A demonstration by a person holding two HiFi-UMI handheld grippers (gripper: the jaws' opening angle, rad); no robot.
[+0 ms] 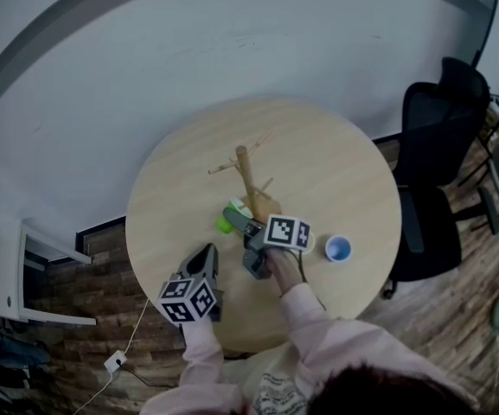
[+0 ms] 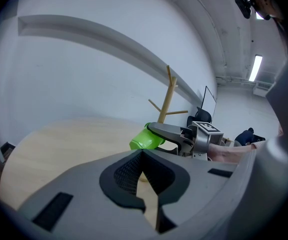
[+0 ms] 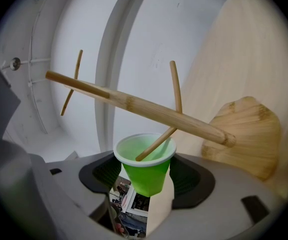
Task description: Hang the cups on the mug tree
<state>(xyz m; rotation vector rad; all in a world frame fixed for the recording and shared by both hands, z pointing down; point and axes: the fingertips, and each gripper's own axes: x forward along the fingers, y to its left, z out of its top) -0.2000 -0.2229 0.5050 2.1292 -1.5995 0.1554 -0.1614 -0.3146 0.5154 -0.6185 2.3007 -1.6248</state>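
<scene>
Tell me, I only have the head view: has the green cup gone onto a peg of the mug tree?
Observer: The right gripper view shows a peg of the mug tree poking into the mouth of the green cup.
Operator: Is the cup gripped?
Observer: Yes, the right gripper has its jaws pressed on the cup's sides.
Operator: And the left gripper?
Observer: Its view shows the jaws together, nothing between them.

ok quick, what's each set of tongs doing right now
Left tongs: closed, nothing in them.
Right tongs: closed on the green cup, with a mug tree peg poking into its mouth.
</scene>
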